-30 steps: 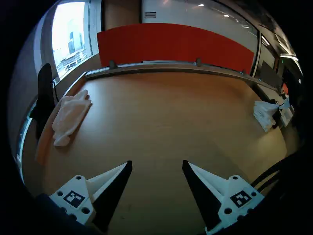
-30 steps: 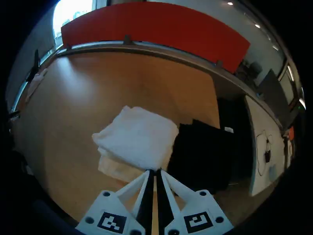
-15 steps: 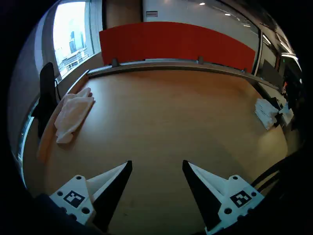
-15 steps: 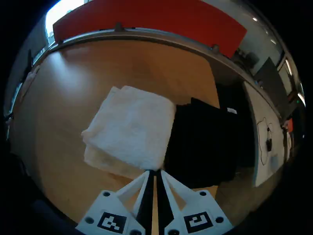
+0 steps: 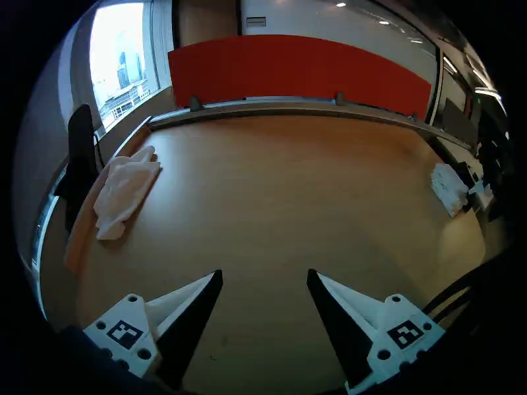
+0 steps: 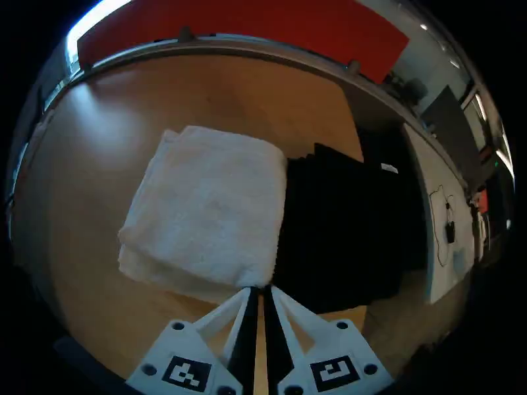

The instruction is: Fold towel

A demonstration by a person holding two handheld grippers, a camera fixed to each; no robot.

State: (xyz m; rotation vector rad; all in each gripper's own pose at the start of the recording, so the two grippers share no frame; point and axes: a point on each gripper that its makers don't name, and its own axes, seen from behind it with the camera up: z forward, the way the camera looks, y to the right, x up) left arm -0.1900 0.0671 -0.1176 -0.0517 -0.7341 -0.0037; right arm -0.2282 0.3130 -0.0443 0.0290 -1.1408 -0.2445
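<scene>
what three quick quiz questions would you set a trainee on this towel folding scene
1. True or false: the left gripper has its fingers open over the table.
2. In the right gripper view, what lies right beside the folded white towel? A) black stack; B) plate; C) mug.
3. Fill in: in the left gripper view the crumpled towel lies near the table's ___ edge.
Key: 1 true; 2 A; 3 left.
</scene>
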